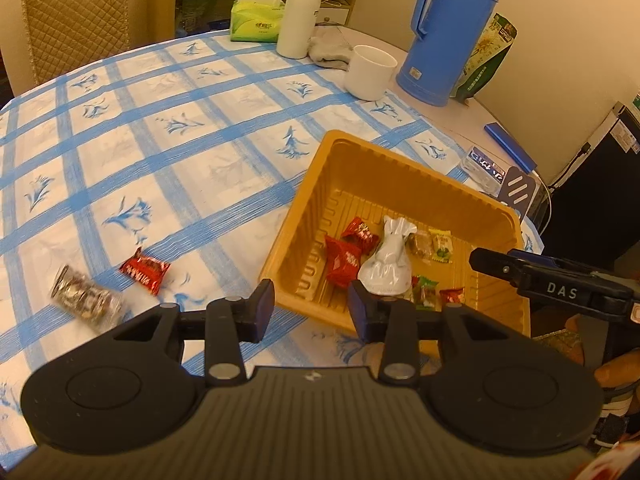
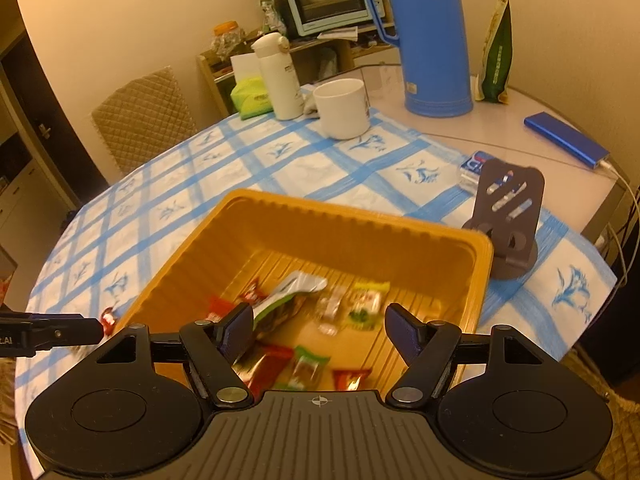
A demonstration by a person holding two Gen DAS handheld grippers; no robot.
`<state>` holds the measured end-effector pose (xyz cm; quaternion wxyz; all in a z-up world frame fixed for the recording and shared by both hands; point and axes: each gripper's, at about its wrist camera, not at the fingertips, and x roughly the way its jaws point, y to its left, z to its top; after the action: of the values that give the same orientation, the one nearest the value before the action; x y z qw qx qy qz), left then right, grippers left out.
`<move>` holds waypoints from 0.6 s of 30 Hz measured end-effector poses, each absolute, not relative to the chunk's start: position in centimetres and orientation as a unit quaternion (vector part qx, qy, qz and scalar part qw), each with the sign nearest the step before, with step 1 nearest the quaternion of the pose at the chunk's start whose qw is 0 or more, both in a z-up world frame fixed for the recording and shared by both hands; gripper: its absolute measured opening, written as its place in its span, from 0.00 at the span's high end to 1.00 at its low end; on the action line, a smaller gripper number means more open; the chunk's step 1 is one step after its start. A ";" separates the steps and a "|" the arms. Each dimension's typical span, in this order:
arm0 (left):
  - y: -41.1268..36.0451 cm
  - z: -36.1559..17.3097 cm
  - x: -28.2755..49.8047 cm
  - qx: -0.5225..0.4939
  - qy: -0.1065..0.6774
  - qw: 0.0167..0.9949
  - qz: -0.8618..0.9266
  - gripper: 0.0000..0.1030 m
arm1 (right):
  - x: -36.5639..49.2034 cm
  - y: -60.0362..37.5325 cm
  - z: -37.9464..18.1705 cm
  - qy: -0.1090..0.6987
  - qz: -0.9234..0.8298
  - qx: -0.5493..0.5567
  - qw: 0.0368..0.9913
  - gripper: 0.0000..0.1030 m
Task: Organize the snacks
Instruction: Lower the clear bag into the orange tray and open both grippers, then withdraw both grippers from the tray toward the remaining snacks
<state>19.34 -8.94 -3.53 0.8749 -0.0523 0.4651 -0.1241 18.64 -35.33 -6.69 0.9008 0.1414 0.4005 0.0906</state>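
**Snacks mostly in the tray, two packets on the cloth**

The yellow tray (image 1: 404, 184) sits on the blue-checked tablecloth (image 1: 160, 140) and holds most of the snacks: two red packets (image 1: 348, 248), a white pouch (image 1: 388, 260), a yellow-green sweet (image 1: 441, 245) and a few smaller wrapped pieces near the tray's front wall. Outside the tray, to its left on the cloth, lie a red packet (image 1: 144, 270) and, further left, a clear bag of mixed pieces (image 1: 84, 300).

The left gripper (image 1: 310, 310) hangs over the tray's near left corner, its fingers spread apart with nothing between them. The right gripper (image 2: 318, 334) hovers above the tray's near edge, its fingers also parted and empty; the contents below it are blurred.

Beyond the tray stand a white mug (image 1: 370, 72), a blue thermos jug (image 1: 448, 32) and a white bottle (image 1: 298, 16). A dark phone stand (image 2: 508, 216) is just right of the tray.
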 end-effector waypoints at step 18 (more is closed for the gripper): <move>-3.5 -3.9 13.2 -0.070 0.468 0.878 -0.067 0.58 | 12.3 -28.7 -5.6 0.416 0.178 0.110 0.885 0.27</move>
<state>13.23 -3.54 -3.94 0.8784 -0.0698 0.4680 -0.0667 12.29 -28.70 -5.61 0.8847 0.1100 0.4163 0.1784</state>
